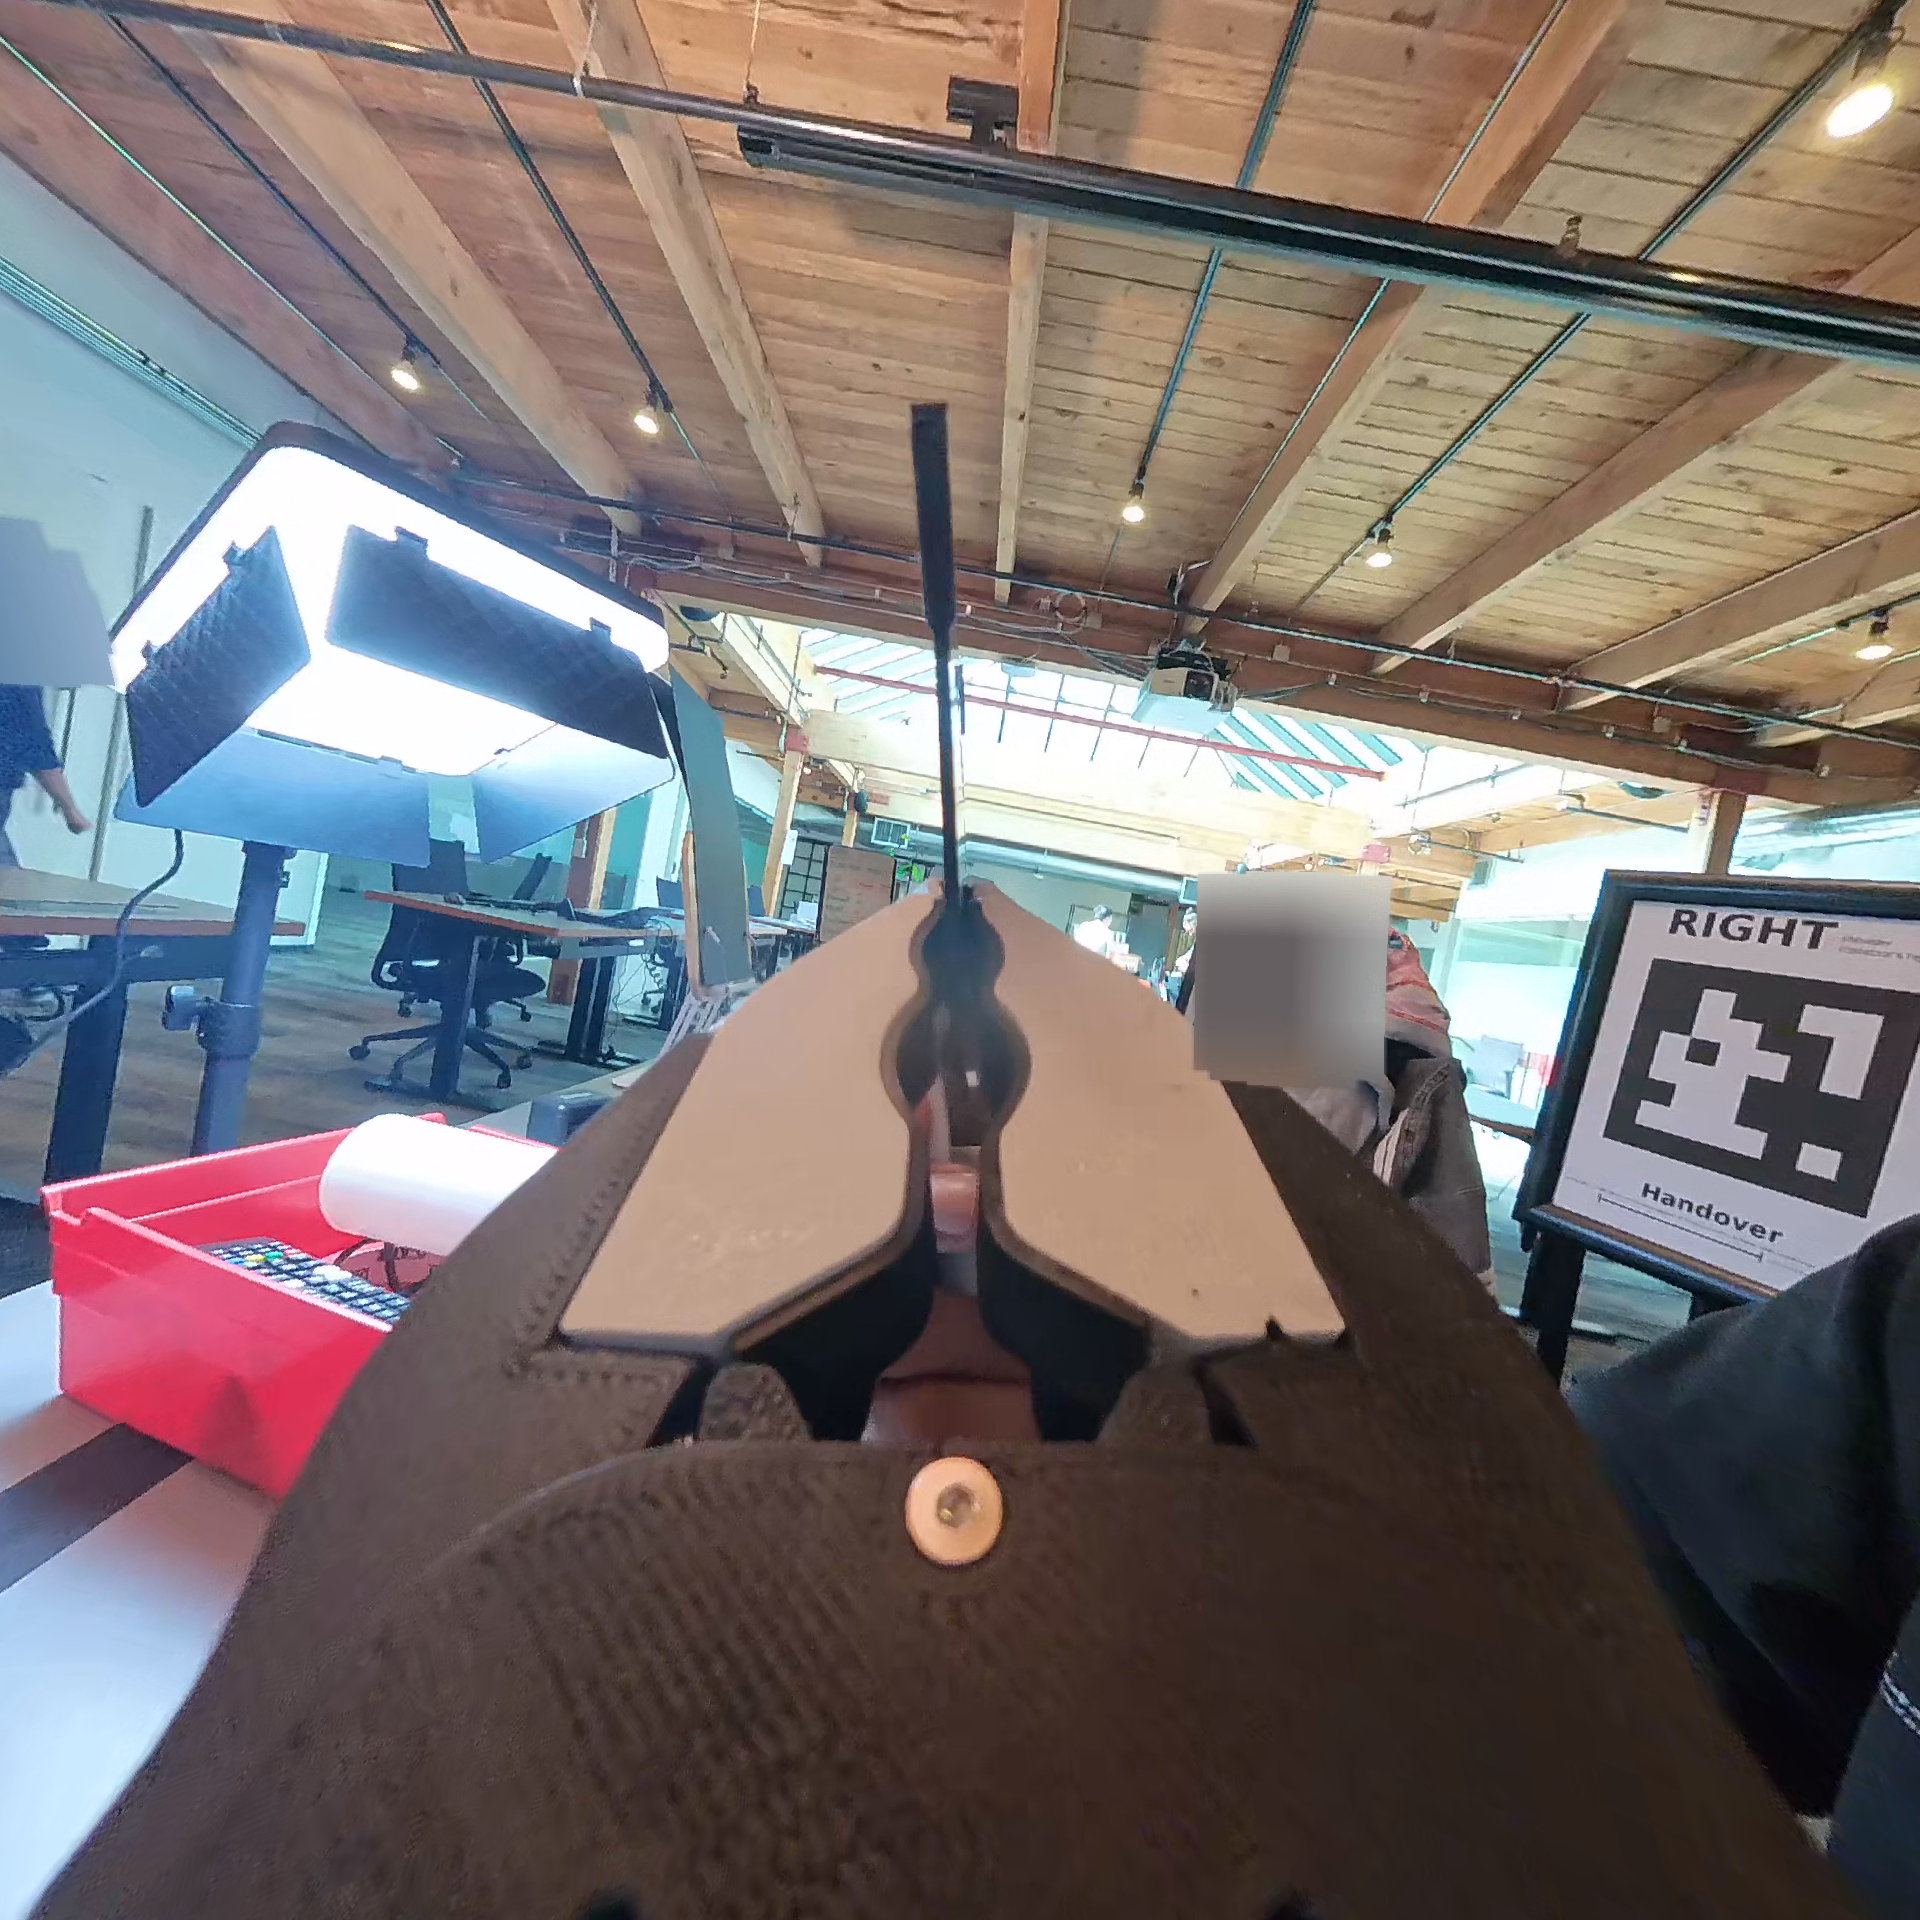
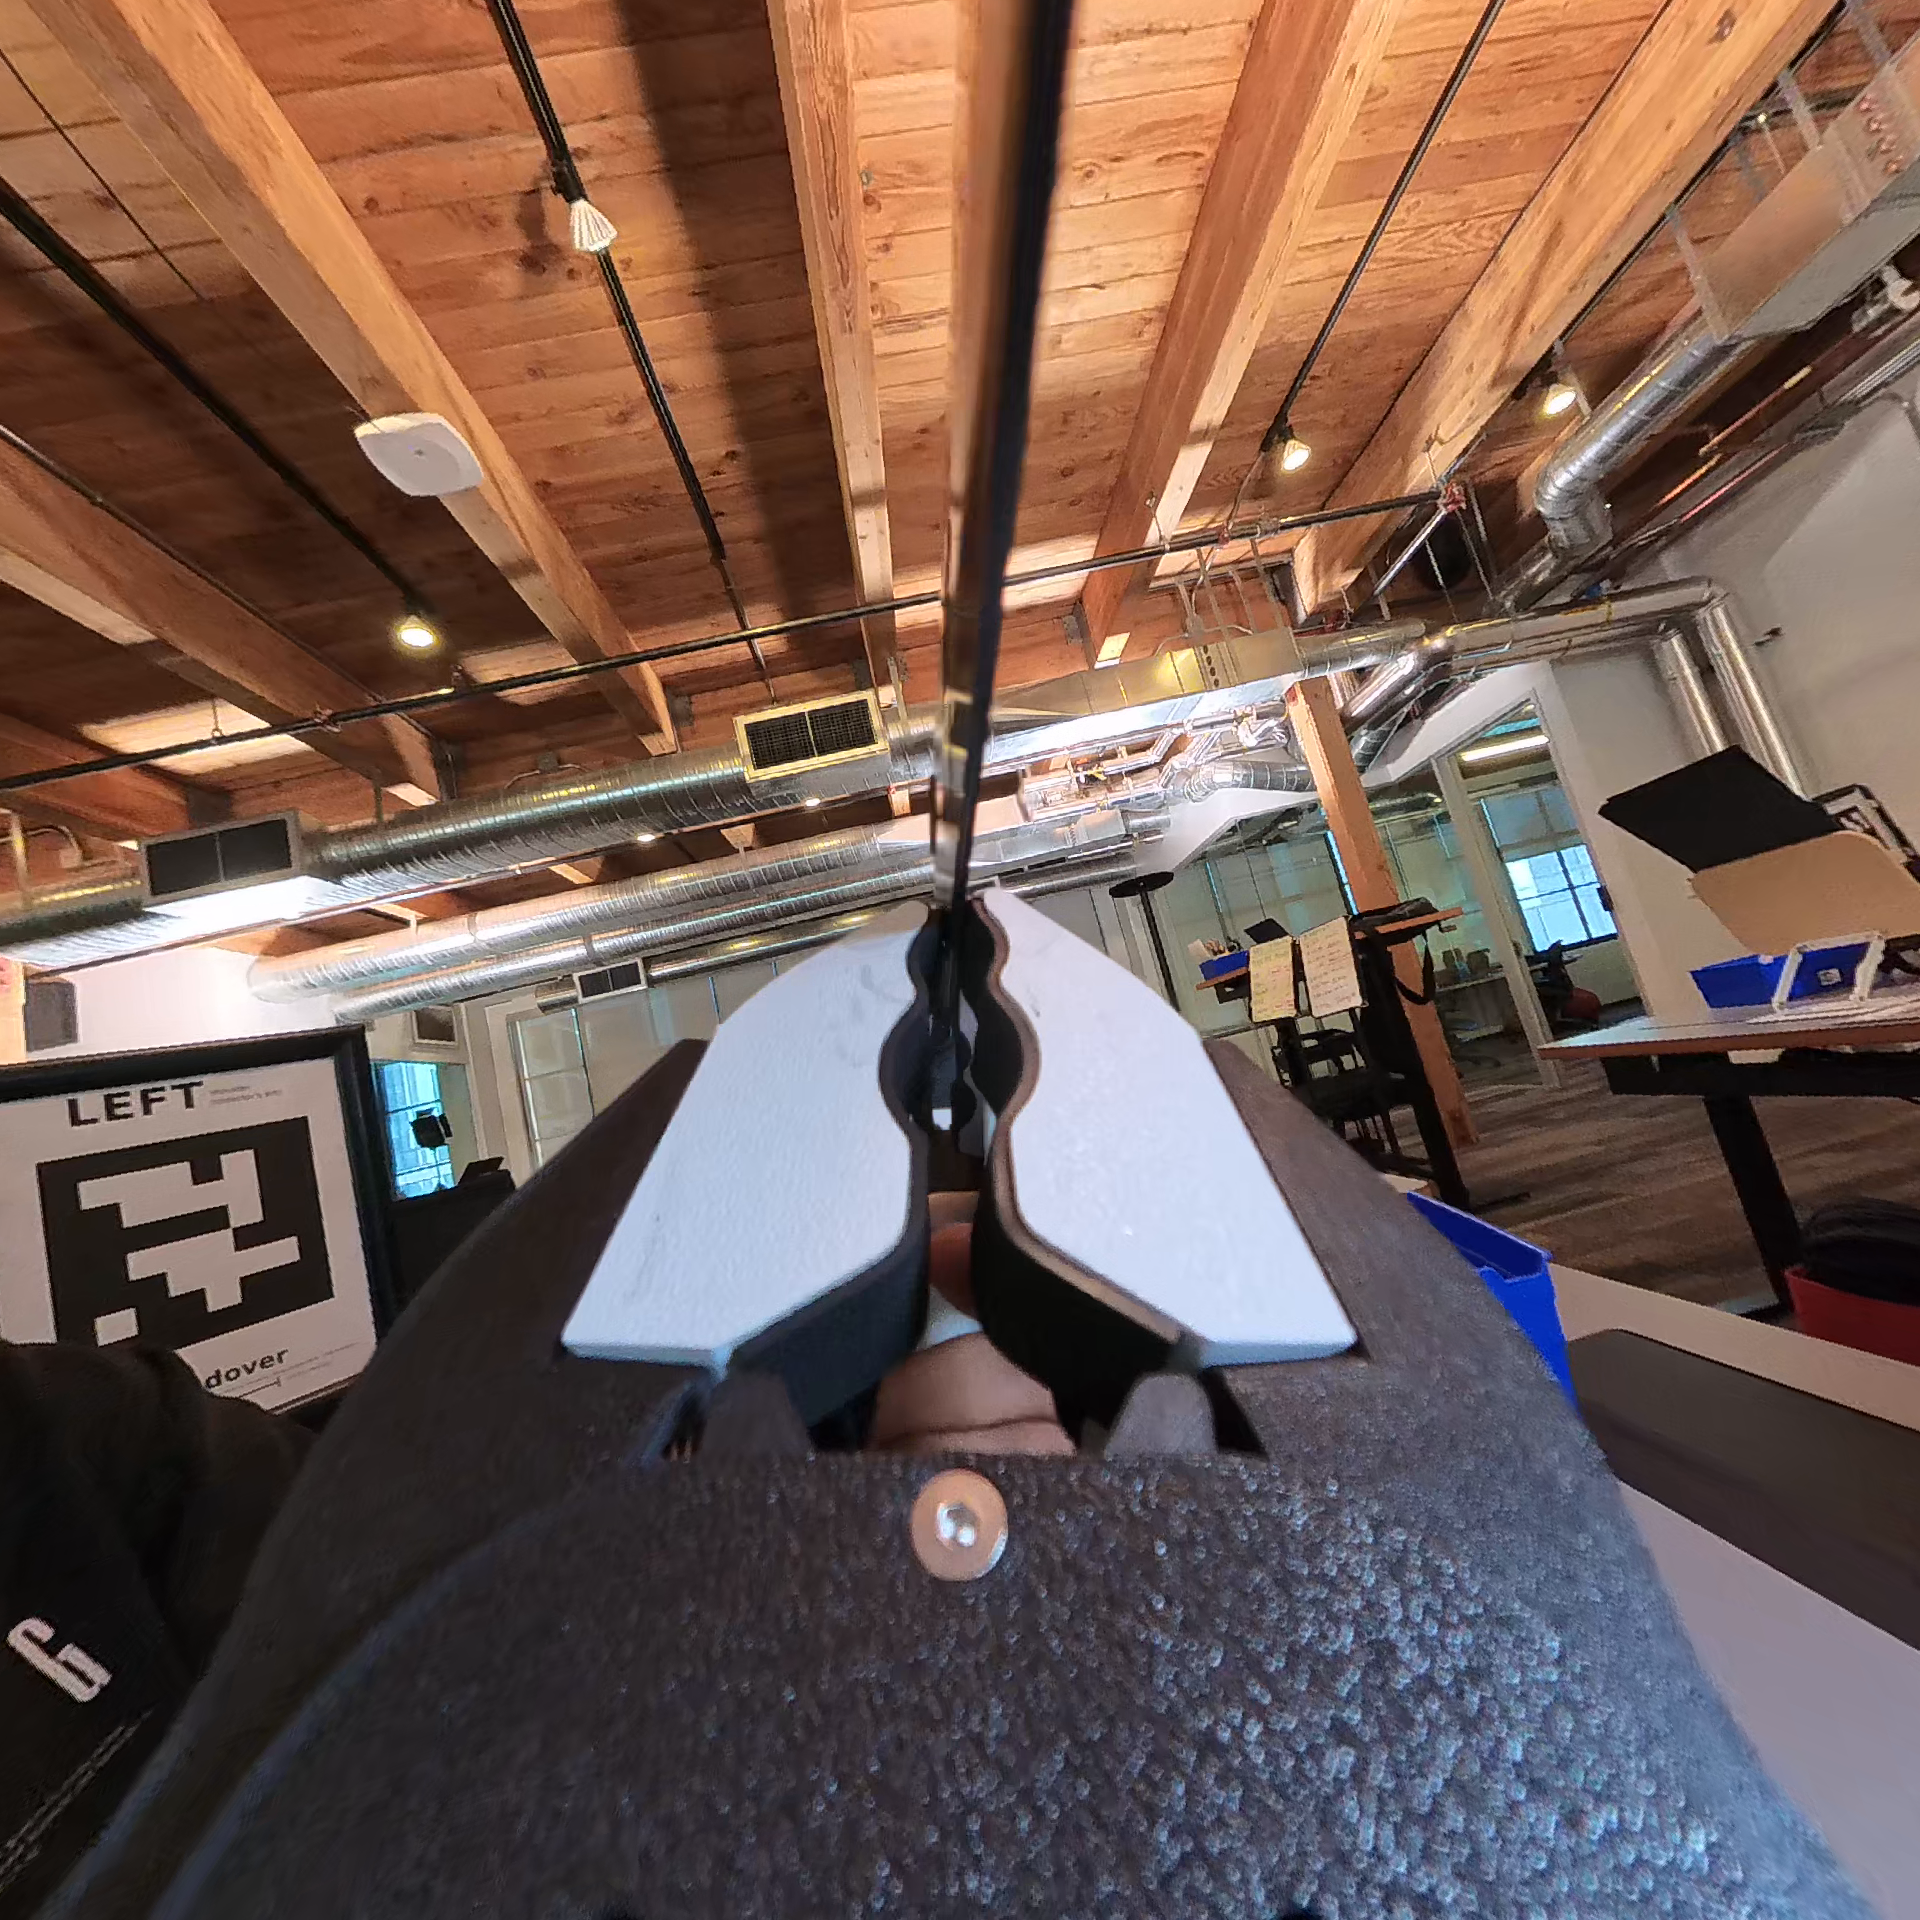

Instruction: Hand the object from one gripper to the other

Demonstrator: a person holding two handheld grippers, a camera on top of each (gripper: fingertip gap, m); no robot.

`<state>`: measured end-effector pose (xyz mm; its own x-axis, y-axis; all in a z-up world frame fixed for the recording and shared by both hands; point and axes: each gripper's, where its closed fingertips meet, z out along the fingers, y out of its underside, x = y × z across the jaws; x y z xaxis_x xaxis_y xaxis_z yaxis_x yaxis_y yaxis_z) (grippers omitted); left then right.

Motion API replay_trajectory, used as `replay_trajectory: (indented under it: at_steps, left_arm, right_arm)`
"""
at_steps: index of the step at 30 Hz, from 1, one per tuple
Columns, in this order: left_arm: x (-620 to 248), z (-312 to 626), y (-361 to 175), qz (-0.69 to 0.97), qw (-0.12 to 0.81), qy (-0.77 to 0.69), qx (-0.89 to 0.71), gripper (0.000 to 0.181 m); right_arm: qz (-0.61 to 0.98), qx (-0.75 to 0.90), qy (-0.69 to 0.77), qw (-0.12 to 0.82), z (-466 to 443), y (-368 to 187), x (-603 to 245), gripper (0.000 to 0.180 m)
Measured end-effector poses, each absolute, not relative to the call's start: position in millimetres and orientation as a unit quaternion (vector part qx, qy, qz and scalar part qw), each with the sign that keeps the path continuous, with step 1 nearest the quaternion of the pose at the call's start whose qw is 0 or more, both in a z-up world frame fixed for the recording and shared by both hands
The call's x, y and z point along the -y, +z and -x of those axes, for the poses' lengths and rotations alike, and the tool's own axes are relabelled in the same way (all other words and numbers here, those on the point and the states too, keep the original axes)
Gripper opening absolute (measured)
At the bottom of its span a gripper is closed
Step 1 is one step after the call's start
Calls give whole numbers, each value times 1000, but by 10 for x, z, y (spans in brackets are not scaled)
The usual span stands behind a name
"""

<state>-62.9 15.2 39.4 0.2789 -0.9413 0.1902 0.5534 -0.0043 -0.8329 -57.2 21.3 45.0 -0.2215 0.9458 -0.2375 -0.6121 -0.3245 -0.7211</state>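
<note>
My left gripper points up toward the ceiling and is shut on a thin black object, seen edge-on. It rises straight from the fingertips and ends below the ceiling rail. My right gripper also points up and is shut on a thin dark object with a glossy side, seen edge-on. It runs up out of the top of the frame. Neither view shows the other gripper. I cannot tell whether both hold the same object.
In the left wrist view a red bin holding a white roll sits at lower left, near a lit studio light panel and a framed marker sign. The right wrist view shows another framed sign, a blue bin and a desk.
</note>
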Motion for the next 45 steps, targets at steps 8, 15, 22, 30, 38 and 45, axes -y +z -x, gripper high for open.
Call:
replay_trajectory:
  at_steps: [8,15,22,30,38,45]
  left_arm:
    - [-214,752,415,431,669,-573,-195,2]
    - [-237,718,405,437,680,-559,-183,10]
    - [-191,660,402,431,693,-546,-186,3]
    - [-215,785,452,422,697,-555,-165,2]
    - [-241,806,439,427,693,-558,-162,2]
    - [-231,817,457,423,690,-566,-157,2]
  right_arm:
    - [330,201,747,540,422,508,-353,5]
    - [322,188,765,526,432,485,-348,2]
    - [327,199,769,511,584,417,-253,2]
    - [332,172,773,513,538,408,-351,9]
    - [328,170,773,516,481,429,-381,2]
    - [324,175,770,521,485,432,-351,2]
